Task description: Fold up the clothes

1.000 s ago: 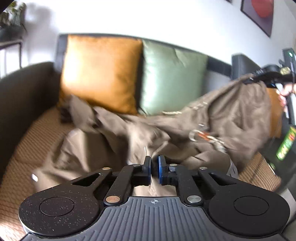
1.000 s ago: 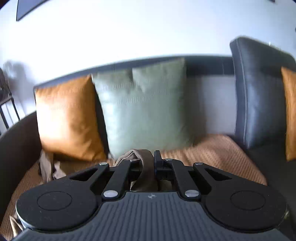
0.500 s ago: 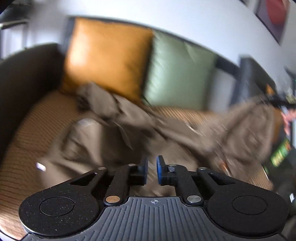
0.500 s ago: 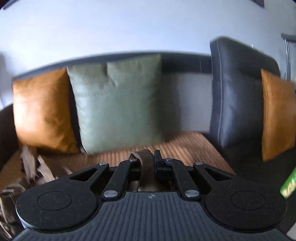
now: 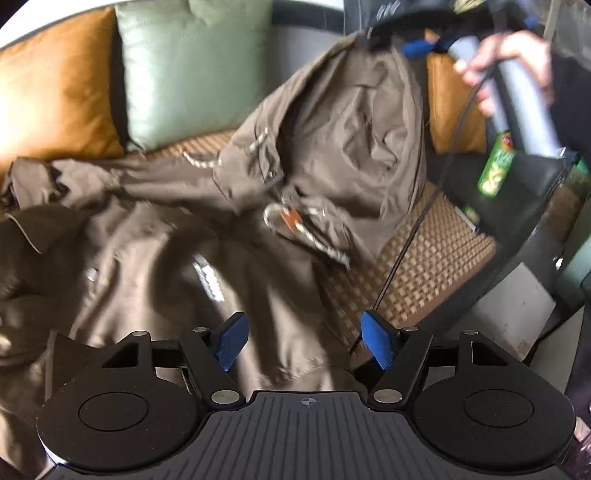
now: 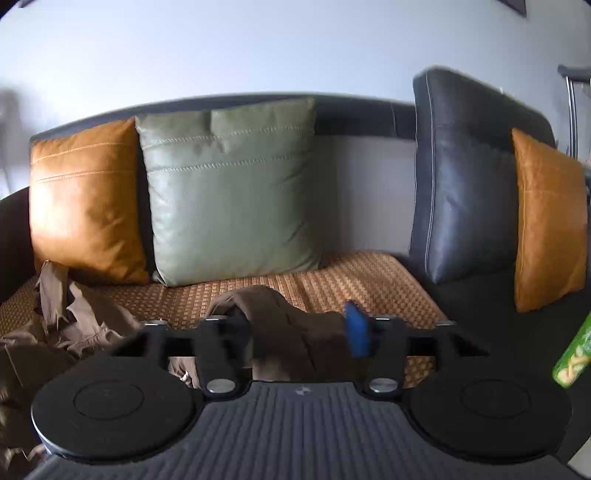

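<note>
A brown garment (image 5: 155,258) with drawcords and a metal clip lies crumpled on the sofa's woven mat (image 5: 417,266). My left gripper (image 5: 303,339) hovers open just above its near part, with nothing between the blue pads (image 5: 231,339). One end of the garment (image 5: 351,110) hangs raised at upper right from my right gripper (image 5: 384,33), held by a hand (image 5: 509,62). In the right wrist view the right gripper (image 6: 295,332) stands open, its fingers blurred. A fold of the brown fabric (image 6: 284,325) still lies between them, draped against the left finger.
Orange cushion (image 6: 85,199), green cushion (image 6: 229,192), dark grey back cushion (image 6: 465,177) and a second orange cushion (image 6: 546,221) line the sofa back. A green packet (image 5: 496,166) and a black cable (image 5: 406,240) hang at the right. Bare mat (image 6: 369,280) shows ahead.
Both grippers went from shut to open. The right one had been clamped on the fabric fold. The left gripper moved closer over the garment and turned right.
</note>
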A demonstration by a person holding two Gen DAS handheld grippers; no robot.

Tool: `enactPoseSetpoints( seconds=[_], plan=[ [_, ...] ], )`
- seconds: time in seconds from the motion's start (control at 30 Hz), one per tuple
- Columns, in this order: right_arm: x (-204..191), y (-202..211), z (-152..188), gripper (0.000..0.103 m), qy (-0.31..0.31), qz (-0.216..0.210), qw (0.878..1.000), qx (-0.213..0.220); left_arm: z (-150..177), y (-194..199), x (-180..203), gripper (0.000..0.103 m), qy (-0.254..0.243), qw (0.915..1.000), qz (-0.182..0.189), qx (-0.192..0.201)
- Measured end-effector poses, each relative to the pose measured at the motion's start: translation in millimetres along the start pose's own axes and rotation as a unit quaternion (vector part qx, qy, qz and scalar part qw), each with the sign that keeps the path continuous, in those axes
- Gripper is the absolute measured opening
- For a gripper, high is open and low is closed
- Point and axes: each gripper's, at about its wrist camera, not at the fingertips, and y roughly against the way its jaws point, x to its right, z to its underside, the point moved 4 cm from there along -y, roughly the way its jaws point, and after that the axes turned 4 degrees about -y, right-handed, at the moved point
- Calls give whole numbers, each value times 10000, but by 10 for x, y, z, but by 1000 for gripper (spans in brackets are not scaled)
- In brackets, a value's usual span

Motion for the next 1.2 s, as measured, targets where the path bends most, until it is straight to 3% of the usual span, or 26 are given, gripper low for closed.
enactPoseSetpoints(
  seconds=[0.2, 0.33, 0.37, 0.4, 0.47, 0.5, 0.6, 0.9, 0.97, 1.07, 1.1, 1.17, 1.2],
  plan=[
    [150, 391, 46, 77, 222, -171, 9991, 325, 131, -311, 58, 82, 289, 9989, 32, -362],
    [243, 498, 140, 82, 242, -217, 9990, 301, 248, -537, 92, 83, 151, 9983, -79, -557],
    [275, 457, 195, 83, 157, -214, 9995, 198, 289, -597, 76, 69, 117, 9978, -109, -647],
    [307, 417, 251, 83, 71, -211, 9997, 95, 325, -645, 47, 37, 94, 9973, -151, -718],
    [371, 337, 361, 85, -100, -204, 9997, -111, 375, -681, -97, 9, 235, 9964, -206, -787],
    [403, 297, 416, 86, -185, -201, 9994, -214, 379, -674, -190, 3, 447, 9959, -100, -785],
    [497, 179, 582, 86, -441, -191, 9975, -522, 331, -514, -428, 0, 994, 9928, 59, -662],
    [605, -477, 1112, 86, -1571, 70, 9767, -1457, 51, 115, -760, 0, 1005, 9946, -198, 188],
    [598, -627, 1153, 86, -1505, 282, 9748, -1619, 50, 191, -795, 0, 976, 9945, -249, 299],
    [634, -902, 1309, 86, -1514, 715, 9610, -2200, 45, 256, -883, 0, 1002, 9935, -323, 429],
    [639, -955, 1370, 81, -1660, 639, 9552, -2366, 46, 272, -927, 0, 1030, 9930, -347, 452],
    [631, -1014, 1471, 16, -2056, 284, 9429, -2605, 29, 331, -1017, 0, 1078, 9918, -455, 524],
    [609, -978, 1440, 11, -2200, 57, 9415, -2551, -10, 380, -1055, 0, 1082, 9912, -501, 582]
  ],
)
